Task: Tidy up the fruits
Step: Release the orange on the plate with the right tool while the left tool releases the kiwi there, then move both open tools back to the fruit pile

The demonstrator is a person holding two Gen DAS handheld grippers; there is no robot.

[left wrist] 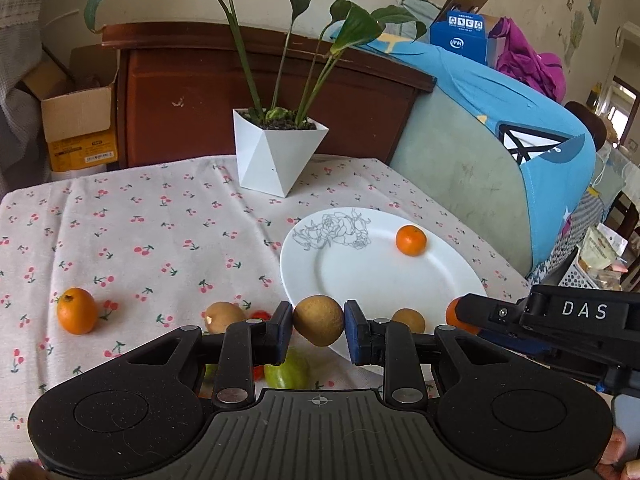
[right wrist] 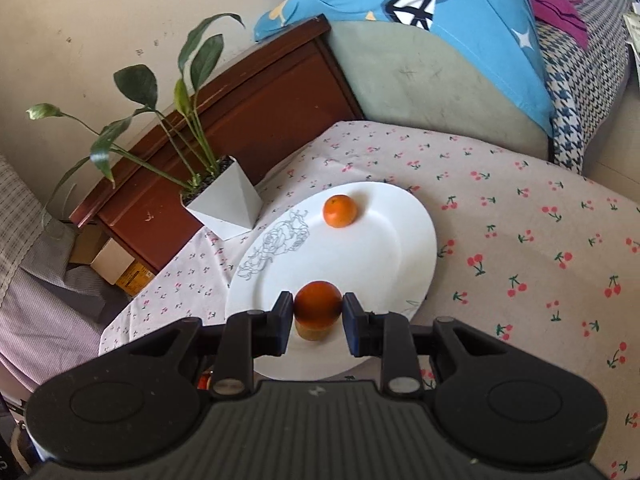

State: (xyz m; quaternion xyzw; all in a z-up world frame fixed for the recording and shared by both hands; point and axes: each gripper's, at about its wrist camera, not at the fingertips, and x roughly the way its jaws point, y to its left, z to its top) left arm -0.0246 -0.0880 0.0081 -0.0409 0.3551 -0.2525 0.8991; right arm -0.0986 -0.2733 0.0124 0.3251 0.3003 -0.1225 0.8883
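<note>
The white plate [left wrist: 372,280] is round, smooth and glossy, with a grey line-drawn flower on its rim, and it lies on a matte cloth [left wrist: 140,232] printed with small red cherries. On the plate, toward its far right side, sits a small tangerine [left wrist: 411,240], round with a faintly dimpled skin. Another brown fruit [left wrist: 409,319] rests on the plate's near part.

The left gripper [left wrist: 319,322] has its blue pads pressed on a brown fruit [left wrist: 319,320] just over the plate's near-left edge. This fruit is dull, russet and slightly egg-shaped, its long axis running roughly up and down with the narrower end low. The right gripper [right wrist: 317,307] is clamped on an orange fruit [right wrist: 318,301] over the plate's near part; this one is nearly a ball, so no long axis shows. Its side reads "DAS" in the left wrist view.

Left of the plate, on the cloth, lie a similar brown fruit [left wrist: 223,316] and, farther left, an oval orange fruit [left wrist: 77,310] (its stem end turned up). A green fruit [left wrist: 287,372] lies near the plate's near-left edge, partly hidden.

Behind the plate stands a white faceted planter [left wrist: 276,154], angular and matte, holding long green leaves. A blue carton [left wrist: 460,36] farther back carries print too small to read.
</note>
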